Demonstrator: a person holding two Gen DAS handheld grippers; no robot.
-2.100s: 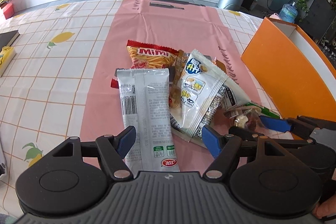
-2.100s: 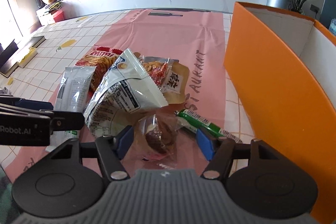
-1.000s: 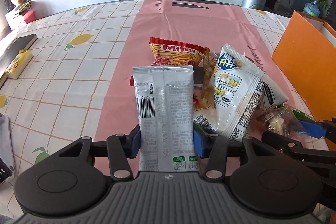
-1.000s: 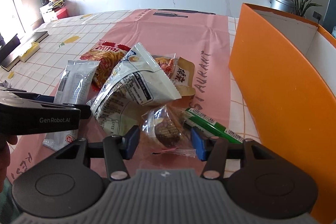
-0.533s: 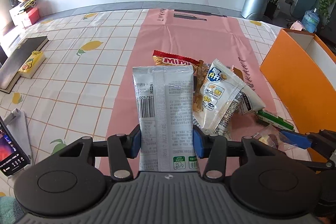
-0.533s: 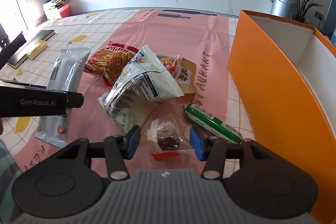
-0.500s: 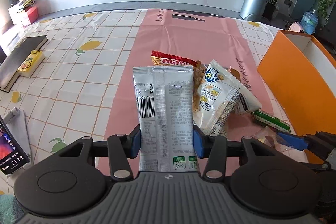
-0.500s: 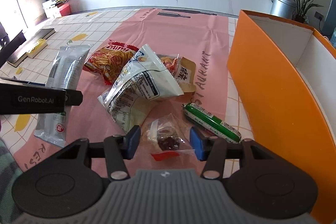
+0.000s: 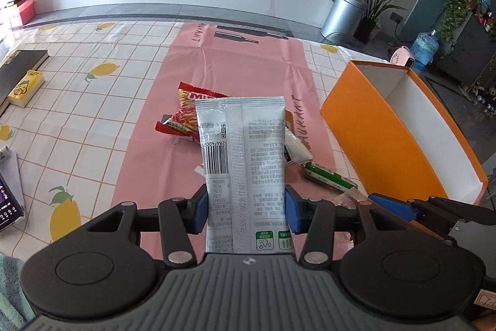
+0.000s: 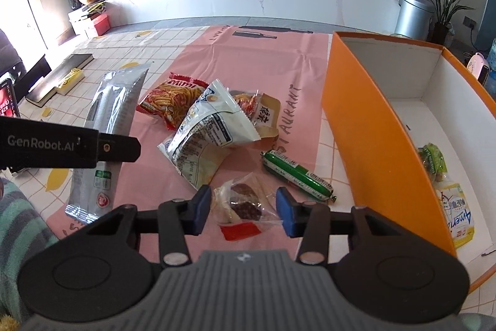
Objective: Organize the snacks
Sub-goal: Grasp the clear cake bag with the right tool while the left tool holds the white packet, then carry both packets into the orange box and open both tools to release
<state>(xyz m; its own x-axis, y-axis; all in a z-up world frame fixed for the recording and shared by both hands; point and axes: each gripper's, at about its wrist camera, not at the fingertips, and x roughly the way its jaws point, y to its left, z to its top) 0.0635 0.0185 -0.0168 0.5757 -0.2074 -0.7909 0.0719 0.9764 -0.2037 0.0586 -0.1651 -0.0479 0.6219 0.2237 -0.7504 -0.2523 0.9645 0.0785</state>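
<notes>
My left gripper (image 9: 246, 211) is shut on a grey-white snack packet (image 9: 245, 145) and holds it upright above the pink runner. My right gripper (image 10: 245, 210) has a small clear packet of dark sweets (image 10: 241, 203) between its blue pads; its jaws are closing on the wrapper, which hangs off the table. On the runner lie a red Mimi bag (image 10: 170, 101), a white-blue bag (image 10: 210, 126), a brown pack (image 10: 266, 114) and a green sausage (image 10: 297, 172). The orange box (image 10: 365, 129) stands at the right, with a yellow packet (image 10: 455, 216) and a green one (image 10: 434, 160) inside.
A dark book and a yellow carton (image 9: 26, 84) lie at the far left of the lemon-print tablecloth. A lit phone screen (image 9: 6, 200) stands by the near left edge. The orange box's tall wall (image 9: 372, 138) rises close to the right of both grippers.
Both grippers have risen, and the pile looks smaller and farther below. The grey-white packet came up off the table with the left one. The right jaws narrowed on the clear packet.
</notes>
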